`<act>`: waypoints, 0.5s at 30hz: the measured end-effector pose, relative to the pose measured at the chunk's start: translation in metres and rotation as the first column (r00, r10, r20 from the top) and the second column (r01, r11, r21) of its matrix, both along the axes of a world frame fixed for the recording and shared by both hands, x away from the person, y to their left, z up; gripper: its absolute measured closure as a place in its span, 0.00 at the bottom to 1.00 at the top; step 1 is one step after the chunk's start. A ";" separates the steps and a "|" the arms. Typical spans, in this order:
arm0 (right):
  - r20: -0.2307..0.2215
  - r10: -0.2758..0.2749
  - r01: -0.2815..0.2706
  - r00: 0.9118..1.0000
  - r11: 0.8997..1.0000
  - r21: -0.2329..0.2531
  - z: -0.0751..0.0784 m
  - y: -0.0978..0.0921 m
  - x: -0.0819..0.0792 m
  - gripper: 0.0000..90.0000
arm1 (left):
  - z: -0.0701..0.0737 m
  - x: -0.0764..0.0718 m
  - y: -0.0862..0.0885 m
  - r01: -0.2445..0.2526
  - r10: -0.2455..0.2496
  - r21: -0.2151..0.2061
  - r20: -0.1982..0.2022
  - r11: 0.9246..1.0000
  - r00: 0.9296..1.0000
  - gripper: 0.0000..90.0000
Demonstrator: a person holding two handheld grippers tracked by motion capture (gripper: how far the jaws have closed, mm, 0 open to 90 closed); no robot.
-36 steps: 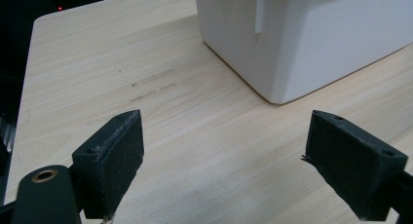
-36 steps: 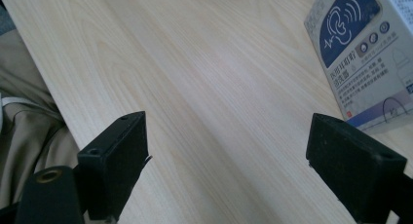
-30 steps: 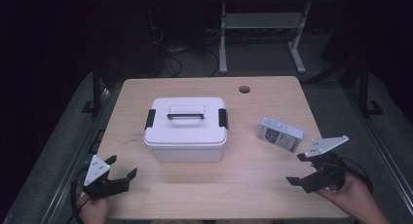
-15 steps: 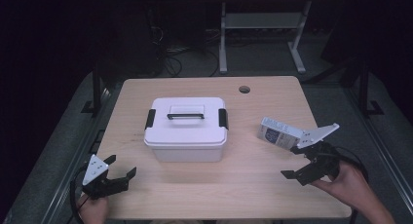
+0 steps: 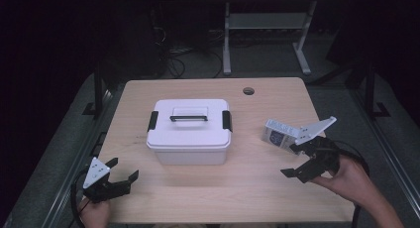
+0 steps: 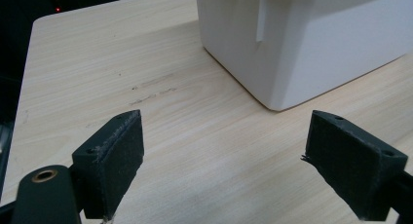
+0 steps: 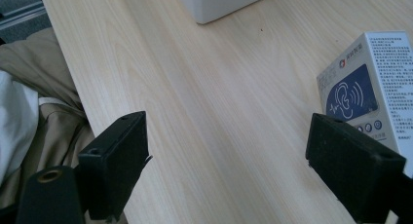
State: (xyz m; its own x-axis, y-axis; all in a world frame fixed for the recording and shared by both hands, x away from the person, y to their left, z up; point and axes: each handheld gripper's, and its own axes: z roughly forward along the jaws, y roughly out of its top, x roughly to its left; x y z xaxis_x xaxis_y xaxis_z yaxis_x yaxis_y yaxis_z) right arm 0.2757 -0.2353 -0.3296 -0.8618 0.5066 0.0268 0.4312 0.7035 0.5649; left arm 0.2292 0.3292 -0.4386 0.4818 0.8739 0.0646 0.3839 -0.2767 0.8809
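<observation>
The right gripper [image 5: 298, 160] has moved in from the table's right edge over the last second and now sits with its jaws spread wide and empty, one jaw just beside the small printed box [image 5: 281, 134]. In the right gripper view that box [image 7: 375, 87] lies flat close against the far jaw, not yet between the two. This looks like the approach to a pick-up; the gripper would need to swing so the box comes between the jaws.

The left gripper [image 5: 115, 177] has stayed put near the table's front left corner, also wide open and holding nothing.

The white lidded bin [image 5: 189, 131] stands mid-table, latches down, well apart from the box. Nothing lies between the right gripper and the box.
</observation>
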 end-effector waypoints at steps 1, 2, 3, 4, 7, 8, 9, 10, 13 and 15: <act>0.001 0.003 -0.003 1.000 1.000 -0.001 0.001 0.001 0.001 0.17 | 0.000 0.000 -0.001 -0.001 0.001 0.005 0.000 1.000 1.000 0.15; 0.001 0.003 -0.003 1.000 1.000 -0.001 0.001 0.001 0.001 0.17 | 0.000 0.000 -0.001 -0.001 0.001 0.005 0.000 1.000 1.000 0.15; 0.001 0.007 -0.007 1.000 1.000 -0.001 0.002 0.002 0.001 0.17 | 0.000 0.000 -0.001 -0.002 0.002 0.005 0.002 1.000 1.000 0.15; 0.003 0.010 -0.010 1.000 1.000 -0.002 0.003 0.004 0.002 0.17 | 0.000 0.000 -0.001 -0.001 0.001 0.005 0.002 1.000 1.000 0.15; 0.003 0.019 -0.019 1.000 1.000 -0.012 0.006 0.007 0.004 0.17 | 0.001 0.000 0.000 -0.001 0.001 0.002 0.002 1.000 1.000 0.15; 0.006 0.032 -0.032 0.999 0.999 -0.016 0.008 0.010 0.006 0.17 | 0.001 0.000 0.000 -0.002 0.002 0.002 0.002 1.000 1.000 0.15; 0.006 0.035 -0.034 0.999 0.999 -0.017 0.009 0.011 0.007 0.17 | 0.001 0.000 0.001 -0.004 0.004 0.001 0.003 1.000 1.000 0.15; 0.005 0.036 -0.035 0.999 0.999 -0.018 0.010 0.013 0.007 0.17 | 0.001 -0.001 0.001 -0.004 0.004 0.001 0.003 1.000 1.000 0.15; 0.004 0.048 -0.048 0.999 0.999 -0.025 0.013 0.017 0.010 0.17 | 0.001 -0.001 0.001 -0.004 0.004 0.002 0.004 1.000 1.000 0.15; 0.002 0.050 -0.050 0.999 0.998 -0.031 0.015 0.019 0.011 0.17 | 0.001 -0.001 0.001 -0.003 0.003 0.002 0.004 1.000 1.000 0.15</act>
State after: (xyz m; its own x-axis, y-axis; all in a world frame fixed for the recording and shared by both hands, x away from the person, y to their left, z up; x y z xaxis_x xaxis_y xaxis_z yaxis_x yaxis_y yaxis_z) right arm 0.2865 -0.2164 -0.3150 -0.8860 0.4636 0.0091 0.3936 0.7414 0.5436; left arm 0.2287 0.3302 -0.4377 0.4786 0.8754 0.0680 0.3812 -0.2769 0.8821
